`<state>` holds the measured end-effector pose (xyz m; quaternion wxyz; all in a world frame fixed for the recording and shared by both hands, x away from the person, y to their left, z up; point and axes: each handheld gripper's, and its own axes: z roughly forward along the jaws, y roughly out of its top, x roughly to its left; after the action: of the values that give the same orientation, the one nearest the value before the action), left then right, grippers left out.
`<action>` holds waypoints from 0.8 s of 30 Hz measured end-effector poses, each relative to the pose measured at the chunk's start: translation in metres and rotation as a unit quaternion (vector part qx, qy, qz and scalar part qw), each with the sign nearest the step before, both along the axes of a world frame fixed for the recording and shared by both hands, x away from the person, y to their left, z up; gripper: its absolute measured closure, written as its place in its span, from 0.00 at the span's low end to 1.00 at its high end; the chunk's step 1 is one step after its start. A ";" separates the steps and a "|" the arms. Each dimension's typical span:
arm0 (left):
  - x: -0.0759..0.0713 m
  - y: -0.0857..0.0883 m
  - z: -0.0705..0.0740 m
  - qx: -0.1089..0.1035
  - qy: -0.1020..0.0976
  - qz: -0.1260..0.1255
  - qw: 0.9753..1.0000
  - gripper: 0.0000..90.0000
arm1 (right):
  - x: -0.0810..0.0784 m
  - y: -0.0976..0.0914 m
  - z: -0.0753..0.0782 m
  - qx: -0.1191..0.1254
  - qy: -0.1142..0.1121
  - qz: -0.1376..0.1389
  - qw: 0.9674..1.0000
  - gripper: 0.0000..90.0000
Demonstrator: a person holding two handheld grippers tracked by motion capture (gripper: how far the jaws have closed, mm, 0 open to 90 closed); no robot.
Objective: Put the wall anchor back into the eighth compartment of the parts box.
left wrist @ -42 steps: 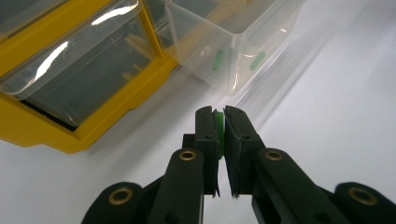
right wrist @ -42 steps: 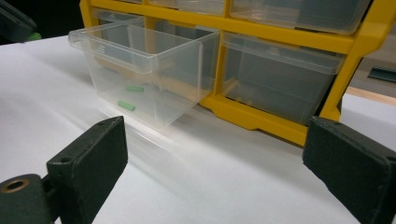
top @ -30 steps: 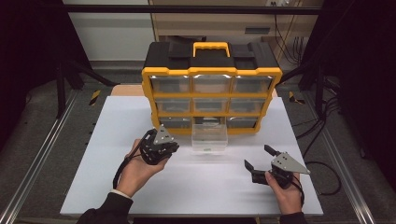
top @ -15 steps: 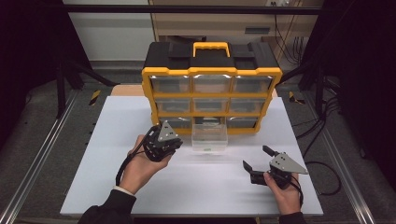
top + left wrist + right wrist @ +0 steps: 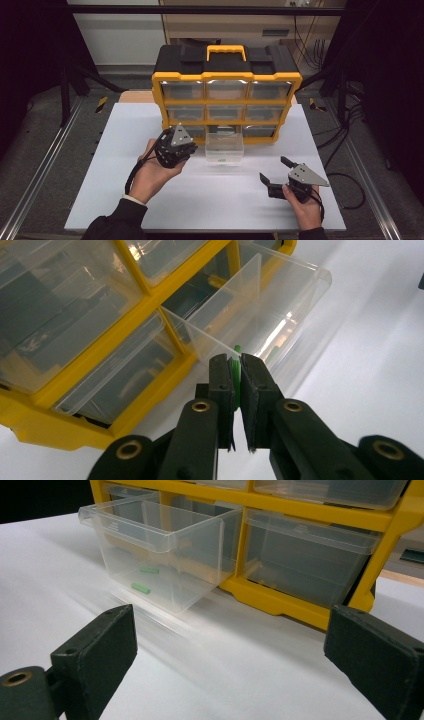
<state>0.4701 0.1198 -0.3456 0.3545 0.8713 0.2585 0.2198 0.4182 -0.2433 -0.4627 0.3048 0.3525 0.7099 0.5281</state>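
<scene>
A yellow and black drawer cabinet (image 5: 226, 85) stands at the back of the white table. Its bottom middle clear drawer (image 5: 224, 147) is pulled out; in the right gripper view two small green pieces (image 5: 140, 587) lie on its floor. My left gripper (image 5: 187, 148) hovers just left of this drawer. In the left gripper view it (image 5: 236, 360) is shut on a thin green piece (image 5: 235, 375), level with the drawer's near corner (image 5: 200, 337). My right gripper (image 5: 273, 168) rests low at the front right, open and holding nothing (image 5: 235, 650), pointing at the drawer.
The other clear drawers (image 5: 182, 91) are pushed in. Bare white table (image 5: 215, 200) lies in front of the cabinet between my hands. Cables (image 5: 345, 177) trail off the right edge, and metal rails (image 5: 45, 165) run along both sides.
My left gripper has risen a little and edged toward the pulled-out drawer. The right gripper has stayed where it was.
</scene>
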 end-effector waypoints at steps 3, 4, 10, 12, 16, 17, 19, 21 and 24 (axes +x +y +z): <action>0.000 -0.004 0.002 -0.006 0.000 -0.001 1.000 0.93 | -0.001 0.000 0.001 0.001 0.001 -0.001 1.000 0.08; 0.001 -0.005 0.003 -0.007 0.000 -0.002 1.000 0.93 | -0.001 0.000 0.001 0.001 0.001 -0.002 1.000 0.08; 0.003 -0.013 0.012 -0.006 -0.002 -0.010 1.000 0.93 | 0.003 0.001 -0.002 -0.004 0.004 -0.006 1.000 0.08; 0.004 -0.014 0.014 -0.013 -0.001 -0.010 1.000 0.93 | 0.004 0.002 -0.002 -0.006 0.003 -0.010 1.000 0.08; 0.006 -0.020 0.013 -0.015 0.002 -0.015 1.000 0.93 | 0.005 -0.002 -0.003 0.002 0.004 -0.013 1.000 0.08; 0.006 -0.022 0.013 -0.014 0.002 -0.016 1.000 0.93 | 0.005 -0.002 -0.003 0.002 0.004 -0.013 1.000 0.08; 0.007 -0.025 0.014 -0.016 0.004 -0.019 1.000 0.93 | 0.004 -0.001 -0.002 0.003 0.006 -0.013 1.000 0.08; 0.008 -0.030 0.015 -0.016 0.002 -0.022 1.000 0.93 | 0.004 -0.001 -0.002 0.001 0.005 -0.010 1.000 0.08; 0.007 -0.035 0.018 -0.013 0.000 -0.026 1.000 0.93 | 0.003 0.000 -0.002 -0.001 0.002 -0.007 1.000 0.08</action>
<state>0.4775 0.0849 -0.3280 0.3712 0.8732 0.2384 0.2071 0.4216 -0.2431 -0.4642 0.3073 0.3580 0.7083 0.5250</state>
